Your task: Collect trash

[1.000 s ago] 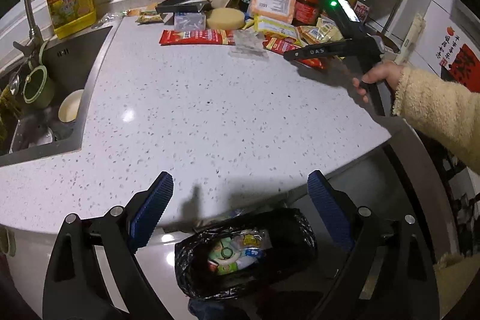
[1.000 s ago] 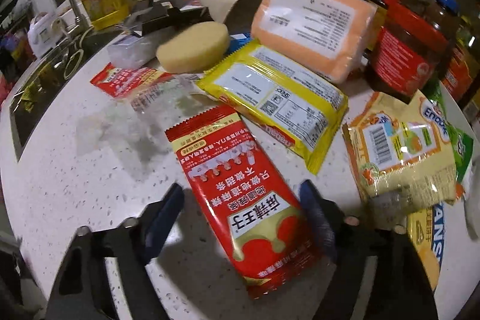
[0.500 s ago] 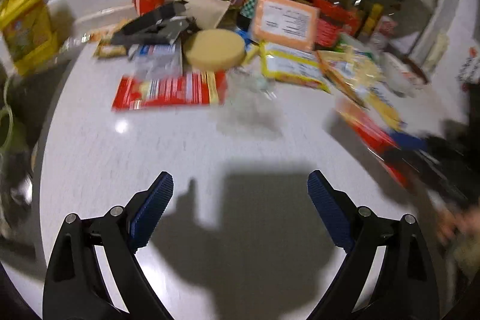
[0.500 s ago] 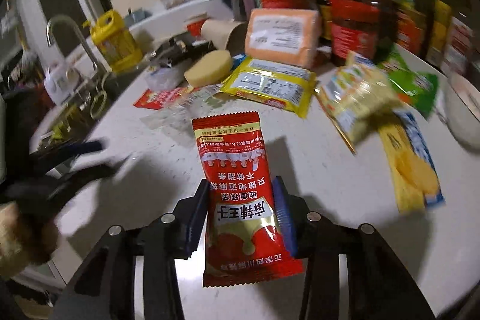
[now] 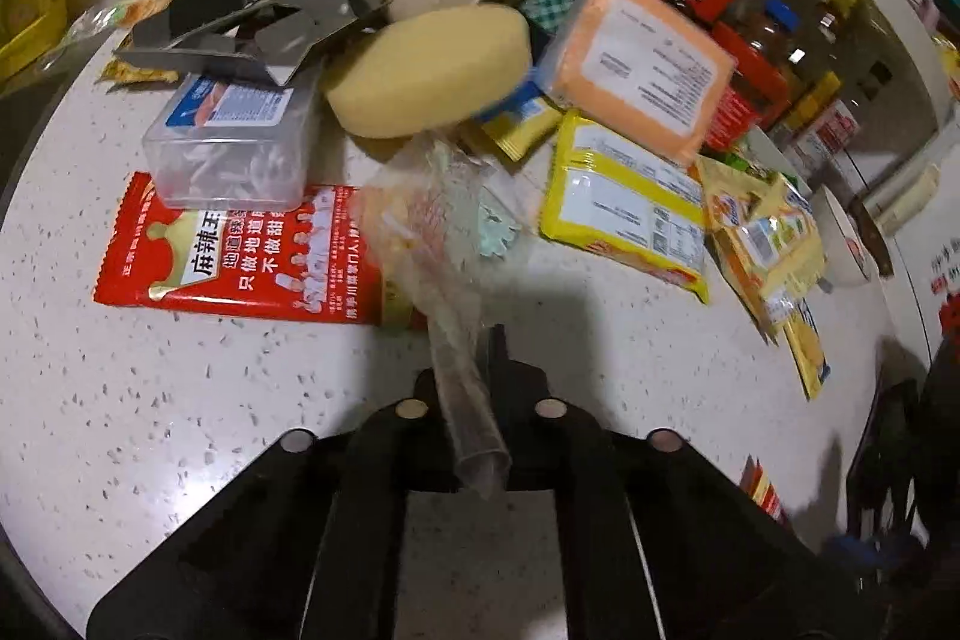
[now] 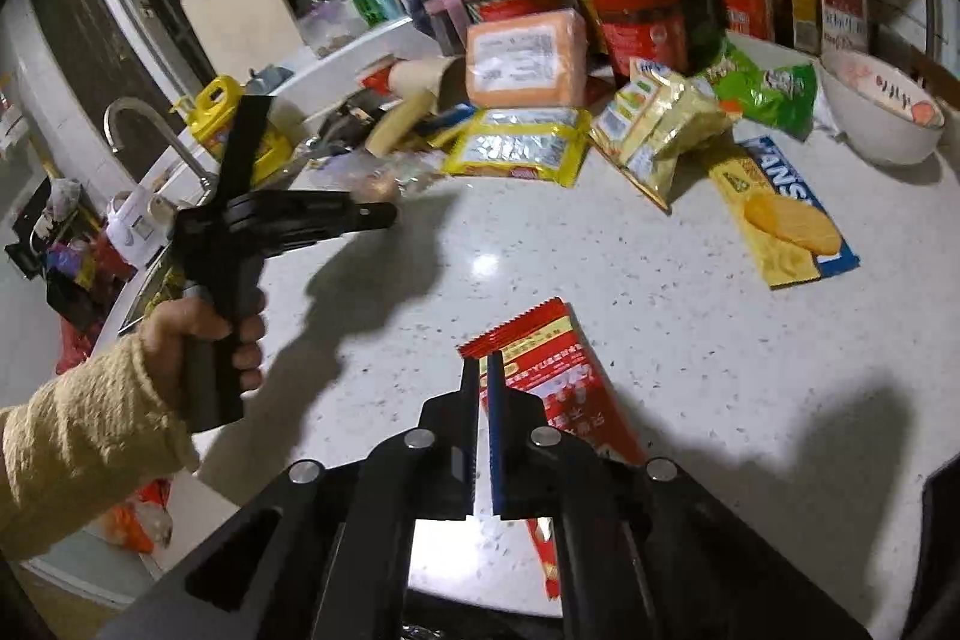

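Note:
My left gripper (image 5: 474, 340) is shut on a clear crumpled plastic wrapper (image 5: 447, 232) that lies on the white speckled counter (image 5: 180, 400) beside a long red snack packet (image 5: 240, 256). My right gripper (image 6: 483, 370) is shut on a red snack wrapper (image 6: 564, 388), which hangs at its right side above the counter (image 6: 690, 340). The left gripper (image 6: 384, 217) also shows in the right wrist view, held by a hand in a yellow sleeve (image 6: 78, 436).
Behind the clear wrapper are a clear plastic box (image 5: 234, 142), a yellow sponge (image 5: 426, 70), an orange pack (image 5: 642, 64), yellow packets (image 5: 624, 214) and bottles. A white bowl (image 6: 876, 112) and a blue-yellow wrapper (image 6: 780, 220) lie right. A sink tap (image 6: 138, 118) is left.
My left gripper moved forward over the counter and shut on the clear wrapper. My right gripper, holding the red wrapper, pulled back toward the counter's front edge.

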Tool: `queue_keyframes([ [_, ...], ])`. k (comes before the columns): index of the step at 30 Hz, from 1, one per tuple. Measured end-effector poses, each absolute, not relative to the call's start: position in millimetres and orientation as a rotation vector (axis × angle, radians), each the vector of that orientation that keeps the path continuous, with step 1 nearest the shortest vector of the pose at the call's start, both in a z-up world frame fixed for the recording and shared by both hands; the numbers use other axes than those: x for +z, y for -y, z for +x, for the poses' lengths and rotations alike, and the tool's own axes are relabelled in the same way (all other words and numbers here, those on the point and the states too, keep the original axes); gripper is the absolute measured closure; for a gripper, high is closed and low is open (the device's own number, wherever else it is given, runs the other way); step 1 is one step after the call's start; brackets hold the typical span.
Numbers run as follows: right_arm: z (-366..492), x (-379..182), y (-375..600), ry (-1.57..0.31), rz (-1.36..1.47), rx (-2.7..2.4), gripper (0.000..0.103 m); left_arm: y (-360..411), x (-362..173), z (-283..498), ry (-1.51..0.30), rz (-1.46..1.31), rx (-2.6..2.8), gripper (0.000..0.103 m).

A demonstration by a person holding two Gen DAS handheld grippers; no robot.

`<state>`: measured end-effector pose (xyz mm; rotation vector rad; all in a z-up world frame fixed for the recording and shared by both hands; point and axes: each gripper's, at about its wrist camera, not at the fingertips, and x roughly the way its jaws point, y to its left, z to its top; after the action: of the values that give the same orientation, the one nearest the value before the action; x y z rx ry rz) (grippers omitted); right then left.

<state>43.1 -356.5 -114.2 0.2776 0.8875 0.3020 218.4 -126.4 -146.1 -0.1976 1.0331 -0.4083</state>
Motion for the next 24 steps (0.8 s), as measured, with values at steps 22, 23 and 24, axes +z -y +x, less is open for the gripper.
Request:
queue_keyframes([
  [22,63.8,-114.0,363.6,-0.822,0.201,0.143,0.032,62.2,-65.5,84.4,-0.831,-0.221,-0.598,0.102],
  [23,79.2,-111.6,373.1,-0.810,0.262,0.116,0.032,60.6,-65.6,78.0,-0.831,-0.223,-0.595,0.102],
  [24,98.5,-110.5,385.7,-0.797,0.331,0.081,0.032,59.1,-65.0,70.1,-0.831,-0.219,-0.582,0.102],
])
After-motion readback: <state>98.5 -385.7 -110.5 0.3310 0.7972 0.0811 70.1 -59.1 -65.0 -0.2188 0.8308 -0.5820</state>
